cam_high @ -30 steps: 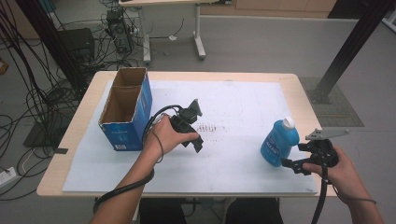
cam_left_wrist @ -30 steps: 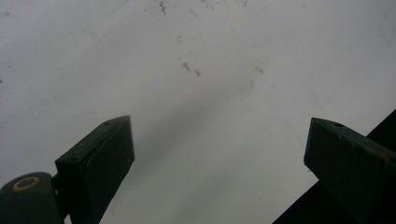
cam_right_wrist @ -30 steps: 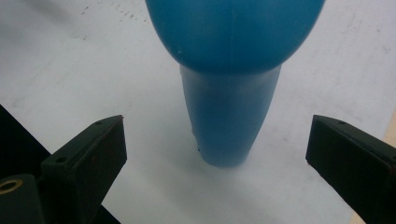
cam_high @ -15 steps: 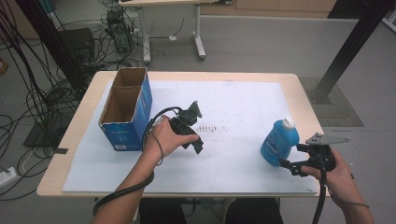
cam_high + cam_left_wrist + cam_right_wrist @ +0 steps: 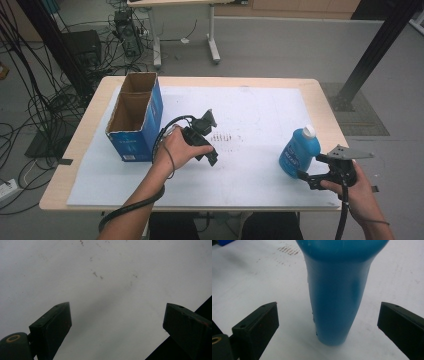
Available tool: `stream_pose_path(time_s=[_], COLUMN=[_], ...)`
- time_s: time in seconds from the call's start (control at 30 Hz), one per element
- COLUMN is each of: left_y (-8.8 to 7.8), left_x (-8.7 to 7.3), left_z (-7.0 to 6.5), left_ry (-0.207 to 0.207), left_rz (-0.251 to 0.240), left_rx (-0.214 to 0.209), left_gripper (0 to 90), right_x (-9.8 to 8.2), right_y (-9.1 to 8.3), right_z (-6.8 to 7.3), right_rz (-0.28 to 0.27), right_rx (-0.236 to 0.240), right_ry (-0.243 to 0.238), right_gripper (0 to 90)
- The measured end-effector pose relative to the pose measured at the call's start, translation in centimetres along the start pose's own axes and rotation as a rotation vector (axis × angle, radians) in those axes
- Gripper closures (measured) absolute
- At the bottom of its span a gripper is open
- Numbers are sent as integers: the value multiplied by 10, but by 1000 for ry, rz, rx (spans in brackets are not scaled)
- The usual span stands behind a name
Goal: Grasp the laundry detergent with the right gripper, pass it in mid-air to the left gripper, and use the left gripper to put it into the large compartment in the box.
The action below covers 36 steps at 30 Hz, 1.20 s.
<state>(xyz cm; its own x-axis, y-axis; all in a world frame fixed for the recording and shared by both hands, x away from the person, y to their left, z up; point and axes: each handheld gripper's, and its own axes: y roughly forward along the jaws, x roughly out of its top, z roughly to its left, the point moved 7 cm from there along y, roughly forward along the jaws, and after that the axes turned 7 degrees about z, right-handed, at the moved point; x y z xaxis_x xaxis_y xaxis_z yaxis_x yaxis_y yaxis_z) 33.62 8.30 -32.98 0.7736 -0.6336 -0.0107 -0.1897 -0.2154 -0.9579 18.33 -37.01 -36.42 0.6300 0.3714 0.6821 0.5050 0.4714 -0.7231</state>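
A blue bottle (image 5: 299, 151) with a white cap stands on the white sheet (image 5: 260, 115) near the table's right front. My right gripper (image 5: 307, 179) sits just in front of it, open. In the right gripper view the blue bottle (image 5: 337, 290) rises between the spread jaws of the right gripper (image 5: 328, 308), and neither jaw touches it. My left gripper (image 5: 212, 139) is held over the middle of the sheet. The left gripper (image 5: 117, 308) is open, with bare stained sheet between its jaws.
An open blue cardboard box (image 5: 135, 117) stands at the left on the wooden table (image 5: 325, 100). A patch of small dark marks (image 5: 225, 136) lies mid-sheet. Cables and a desk frame are on the floor behind.
My right gripper has eased slightly right and toward the front edge, away from the bottle. The left gripper and the bottle have barely moved.
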Motion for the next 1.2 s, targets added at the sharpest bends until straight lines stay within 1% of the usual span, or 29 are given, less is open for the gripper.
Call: stream_pose_path(time_s=[0.07,0.13,0.27,0.33,0.47,0.53,0.57,0.63,0.67,0.73,0.77,0.9,0.97,1.13,1.2], left_y=[0,2,3,3,1,1,1,1,1,2,2,3,4,5,6], left_x=[0,0,-1,-1,-2,-2,-3,-3,-3,-3,-3,-3,-3,-2,-1], left_z=[0,-1,-2,-2,-3,-3,-3,-3,-3,-3,-3,-3,-3,-4,-4], left_ry=[1,2,2,1,4,4,4,3,3,1,0,1,2,6,9], left_rz=[-1,2,-1,0,0,-1,-2,-3,-3,0,2,1,-2,0,-3], left_rx=[0,-3,-4,-4,-3,-2,-4,-6,-6,-5,-4,-5,-9,-11,-12], left_gripper=[87,87,87,87,87,87,87,87,87,87,87,88,88,88,87], right_x=[-2,-7,-12,-14,-20,-21,-23,-25,-27,-28,-30,-32,-34,-37,-38], right_y=[0,1,4,5,8,8,9,9,10,10,12,14,16,22,24], right_z=[-1,-2,-3,-3,-3,-3,-3,-3,-4,-4,-4,-3,-2,-3,-4], right_rz=[-10,-32,-56,-59,-93,-97,-112,-122,-141,-143,-160,-176,-192,-208,-210], right_rx=[1,3,17,18,10,10,5,5,7,9,12,10,9,1,6], right_ry=[4,12,12,11,15,15,15,17,24,24,25,30,28,26,34], right_gripper=[34,29,27,27,27,27,28,29,33,32,33,34,35,35,35])
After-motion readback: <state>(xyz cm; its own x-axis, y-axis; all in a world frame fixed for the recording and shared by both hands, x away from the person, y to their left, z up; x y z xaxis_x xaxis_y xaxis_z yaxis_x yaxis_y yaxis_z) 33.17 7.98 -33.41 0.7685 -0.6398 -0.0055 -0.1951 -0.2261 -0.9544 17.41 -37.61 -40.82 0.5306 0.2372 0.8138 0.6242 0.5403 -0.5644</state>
